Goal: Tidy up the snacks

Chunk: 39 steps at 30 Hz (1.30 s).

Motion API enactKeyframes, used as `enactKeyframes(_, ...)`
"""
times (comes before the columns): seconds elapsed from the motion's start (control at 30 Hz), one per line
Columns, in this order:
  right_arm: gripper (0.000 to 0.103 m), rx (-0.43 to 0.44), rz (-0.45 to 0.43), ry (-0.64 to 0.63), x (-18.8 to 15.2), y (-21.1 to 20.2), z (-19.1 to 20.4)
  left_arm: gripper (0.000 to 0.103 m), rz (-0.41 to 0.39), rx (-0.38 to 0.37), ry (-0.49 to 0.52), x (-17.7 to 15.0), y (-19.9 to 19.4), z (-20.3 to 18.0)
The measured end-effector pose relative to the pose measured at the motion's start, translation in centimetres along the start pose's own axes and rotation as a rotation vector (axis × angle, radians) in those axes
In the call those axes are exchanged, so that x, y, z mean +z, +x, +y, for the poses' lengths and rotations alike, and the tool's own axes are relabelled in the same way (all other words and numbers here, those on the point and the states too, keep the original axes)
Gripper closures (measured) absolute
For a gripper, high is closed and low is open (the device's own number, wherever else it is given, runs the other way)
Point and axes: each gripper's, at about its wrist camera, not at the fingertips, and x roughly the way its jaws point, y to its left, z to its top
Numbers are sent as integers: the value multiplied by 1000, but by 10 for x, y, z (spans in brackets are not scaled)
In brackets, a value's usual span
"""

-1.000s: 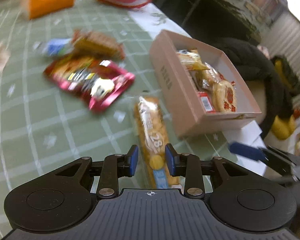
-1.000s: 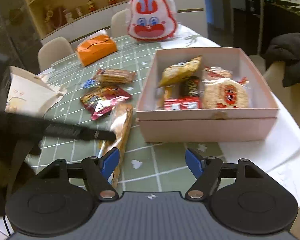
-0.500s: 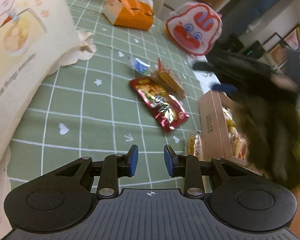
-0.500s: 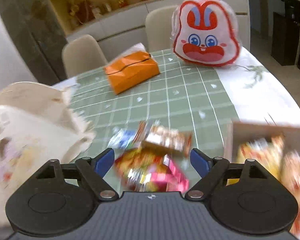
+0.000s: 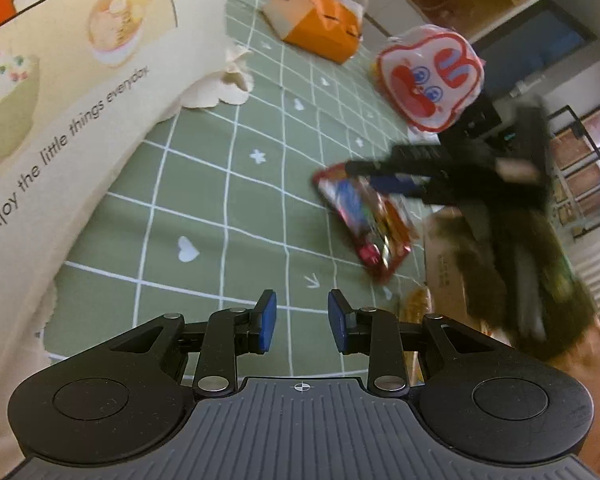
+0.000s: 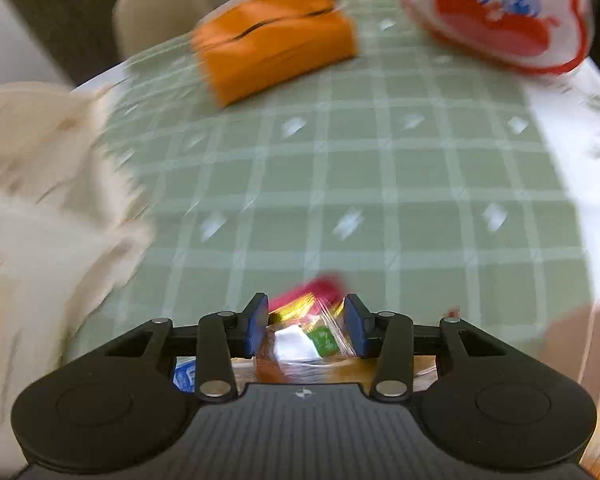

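Green check cloth covers the tabletop (image 5: 228,184), and over it the left gripper (image 5: 298,322) hovers with its jaws a narrow gap apart and nothing between them. From those jaws the red snack packet (image 5: 364,216) lies ahead and off to the right, its long axis slanting away from them; further right sits the pink box (image 5: 444,264), partly behind a blurred dark sleeve.

Over to the right gripper (image 6: 306,330), which is plainly the nearer one: a clear-wrapped snack (image 6: 300,344) sits right between its blue pads (image 6: 256,328), with the red packet's end (image 6: 320,286) poking out just beyond the tips. The jaws stand apart around the wrapper; whether they are pinching it yet, the blur won't let me say. My read is that the grab belongs to the right side, and the box waits low to its right.
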Motion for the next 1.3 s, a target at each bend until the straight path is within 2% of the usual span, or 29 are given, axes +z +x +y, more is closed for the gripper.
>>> enactKeyframes(0.2,60,134,31,-85,-70,-38,29,71,-61,-4,5,4,-13,-4)
enactKeyframes(0.27,60,145,40,-108,-89,-49,35,71,-70,17,38,6,-14,-9)
enactKeyframes(0.33,60,126,-6,-131,-102,-68,37,71,-67,36,90,6,-12,-17)
enactKeyframes(0.37,57,101,-45,-144,-106,-79,38,71,-64,43,113,6,-12,-20)
enactKeyframes(0.47,31,-60,-187,-130,-102,-99,33,71,-56,58,181,6,-7,-31)
enactKeyframes(0.5,29,-125,-227,-118,-98,-100,30,71,-54,59,197,8,-5,-34)
enactKeyframes(0.57,29,-243,-243,-105,-89,-90,26,71,-55,71,210,16,0,-35)
enactKeyframes(0.77,33,-320,-179,-32,-69,-44,13,71,-35,105,220,33,20,-23)
enactKeyframes(0.87,62,-261,-103,9,-74,-34,9,71,13,118,281,25,29,-22)
enactKeyframes(0.9,66,-226,-93,10,-78,-37,8,71,29,120,304,21,30,-24)
enactKeyframes(1.0,67,-181,-99,-31,-98,-60,17,71,68,111,392,5,29,-36)
enactKeyframes(1.17,67,-98,-188,-47,-152,-130,24,71,164,110,507,-29,24,-54)
enactKeyframes(1.23,67,-93,-219,-41,-173,-153,20,71,190,128,535,-43,22,-59)
enactKeyframes(1.3,67,-121,-248,-36,-195,-173,13,71,174,156,552,-52,16,-65)
